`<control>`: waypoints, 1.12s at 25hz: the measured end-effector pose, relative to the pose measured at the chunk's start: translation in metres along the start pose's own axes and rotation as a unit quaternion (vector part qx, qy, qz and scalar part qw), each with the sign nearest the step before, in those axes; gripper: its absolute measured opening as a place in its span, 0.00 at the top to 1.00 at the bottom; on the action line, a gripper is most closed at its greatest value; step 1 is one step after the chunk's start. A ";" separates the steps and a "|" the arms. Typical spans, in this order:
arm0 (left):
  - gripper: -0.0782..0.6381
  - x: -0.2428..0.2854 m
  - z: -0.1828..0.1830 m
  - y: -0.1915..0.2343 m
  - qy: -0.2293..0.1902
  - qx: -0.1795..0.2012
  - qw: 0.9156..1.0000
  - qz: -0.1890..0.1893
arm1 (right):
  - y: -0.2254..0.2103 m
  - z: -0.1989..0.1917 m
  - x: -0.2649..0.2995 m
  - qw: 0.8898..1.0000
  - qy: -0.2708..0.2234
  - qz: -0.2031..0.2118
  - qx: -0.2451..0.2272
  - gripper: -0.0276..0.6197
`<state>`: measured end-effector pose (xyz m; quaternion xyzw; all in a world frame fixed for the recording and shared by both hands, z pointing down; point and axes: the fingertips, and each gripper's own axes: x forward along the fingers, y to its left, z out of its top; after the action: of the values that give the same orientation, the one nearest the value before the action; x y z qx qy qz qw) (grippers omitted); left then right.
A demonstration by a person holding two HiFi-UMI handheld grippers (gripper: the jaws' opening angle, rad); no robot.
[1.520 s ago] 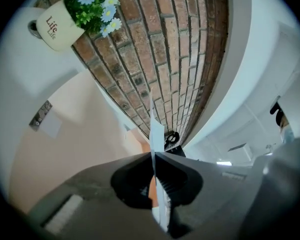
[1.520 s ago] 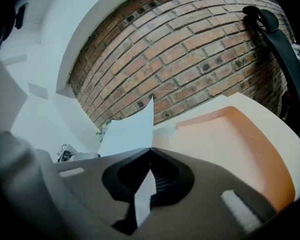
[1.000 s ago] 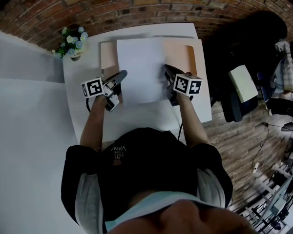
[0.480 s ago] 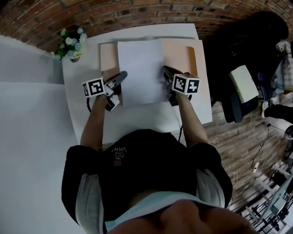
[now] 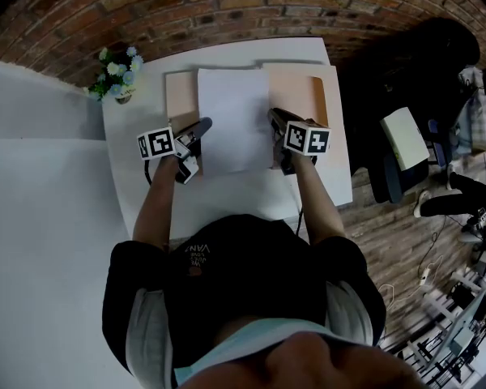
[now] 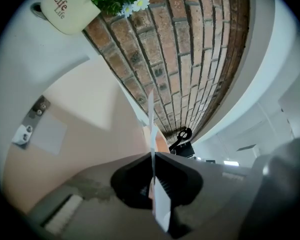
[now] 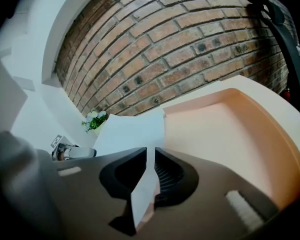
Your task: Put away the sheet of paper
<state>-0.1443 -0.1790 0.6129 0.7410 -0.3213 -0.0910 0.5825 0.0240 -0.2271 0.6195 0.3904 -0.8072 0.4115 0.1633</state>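
A white sheet of paper point(image 5: 233, 116) hangs over an open peach folder point(image 5: 306, 91) on the white table point(image 5: 227, 197). My left gripper point(image 5: 201, 126) is shut on the sheet's left edge and my right gripper point(image 5: 274, 118) is shut on its right edge. In the left gripper view the paper point(image 6: 151, 119) runs edge-on through the shut left gripper point(image 6: 153, 156), above the folder point(image 6: 90, 111). In the right gripper view the sheet point(image 7: 130, 131) spreads out from the shut right gripper point(image 7: 149, 156), with the folder point(image 7: 225, 129) beneath and to the right.
A small flower pot point(image 5: 117, 75) stands at the table's far left corner, by the brick wall point(image 5: 227, 6). The folder carries a metal clip point(image 6: 30, 126) on its left half. A dark chair point(image 5: 405, 136) and wooden floor lie to the right of the table.
Both grippers and the sheet have shifted very slightly, the right one a little to the left. Both grips on the paper are unchanged.
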 end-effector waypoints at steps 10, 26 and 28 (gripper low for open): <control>0.89 0.003 -0.002 0.008 0.004 -0.003 1.000 0.009 | -0.004 0.003 -0.006 1.000 -0.010 -0.009 -0.002 0.88; 0.89 0.021 -0.009 0.015 0.012 0.002 0.999 0.039 | -0.012 0.007 -0.022 0.999 -0.027 -0.019 0.003 0.88; 0.89 0.025 -0.010 0.013 0.017 0.011 0.999 0.043 | -0.013 0.008 -0.025 0.999 -0.029 -0.019 0.002 0.88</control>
<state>-0.1243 -0.1870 0.6337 0.7342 -0.3440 -0.0498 0.5832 0.0504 -0.2262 0.6068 0.4181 -0.8029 0.3987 0.1471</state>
